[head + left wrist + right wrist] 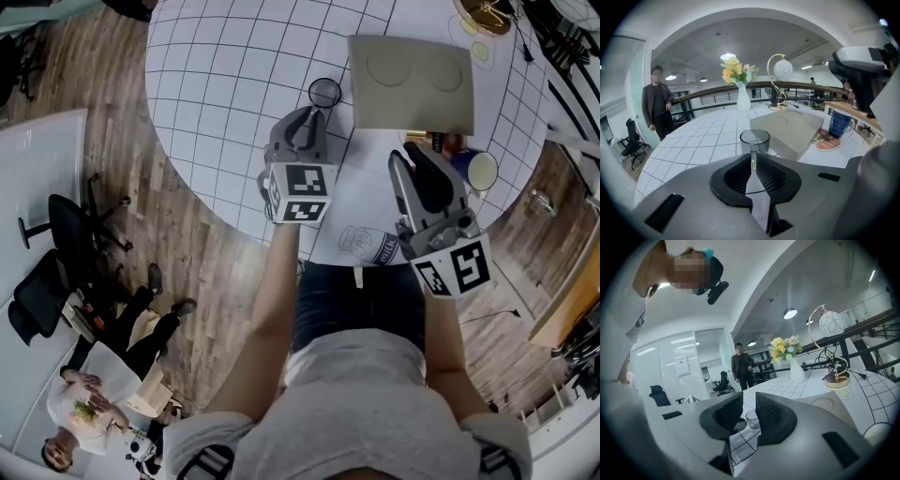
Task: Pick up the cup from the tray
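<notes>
Your left gripper (753,159) is clamped on the handle (753,153) of the cup (754,139), which stands upright straight ahead (off the tray (799,131), just left, over the table (703,136)). Your right gripper (749,411) gapes empty, farther away.

Head view. The worktop (225,84) fills the upper frame. The tray (412,84) lies on it, upper centre-right. The cup (324,93) stands just left of the tray, at the tip of the left hand-held gripper (317,114). The mug (482,171) is below the tray's right corner, and the lamp base (487,14) above the tray, at the top edge.
</notes>
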